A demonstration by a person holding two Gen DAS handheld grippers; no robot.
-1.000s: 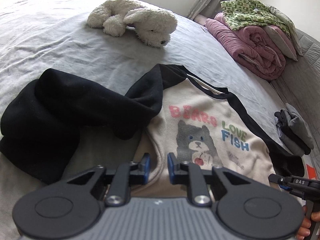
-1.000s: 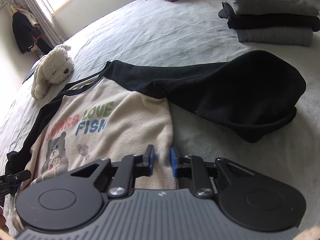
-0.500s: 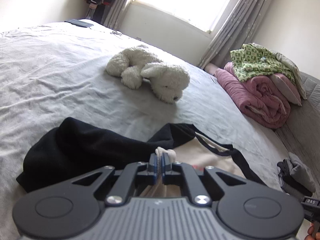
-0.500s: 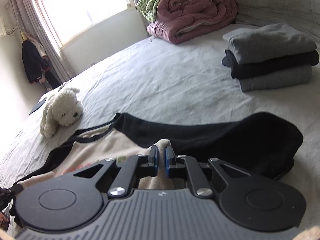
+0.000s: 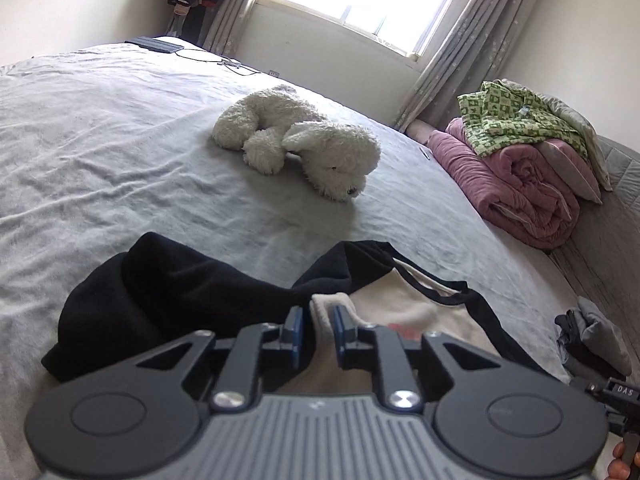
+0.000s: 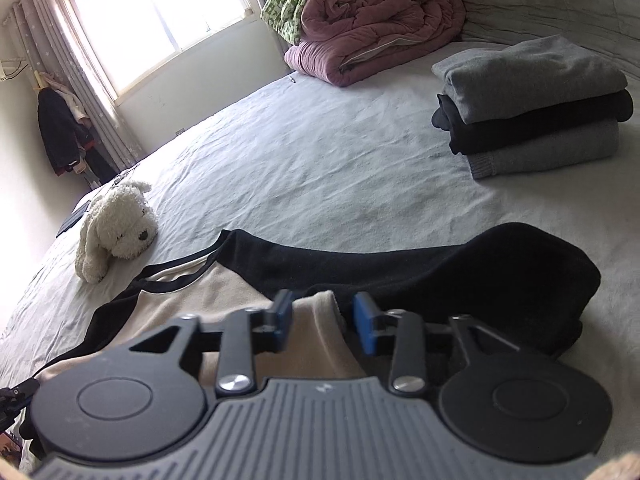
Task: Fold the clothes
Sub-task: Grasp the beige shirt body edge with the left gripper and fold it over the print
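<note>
A cream sweatshirt with black sleeves lies on the grey bed sheet. Its hem is folded up toward the collar. My left gripper hovers over the fold. Its jaws are opening, and a cream hem edge stands loose between the pads. To the left, one black sleeve lies bunched up. In the right wrist view, my right gripper is also opening, wider, with the cream hem between the pads but not pressed. The other black sleeve stretches to the right.
A white plush dog lies beyond the collar. A rolled pink quilt with a green patterned cloth on it sits by the window wall. A stack of folded grey and black garments stands at the right.
Both grippers went from open over the flat hem to shut on it, and carried it up toward the collar. Now both have parted and the hem sits loose between them.
</note>
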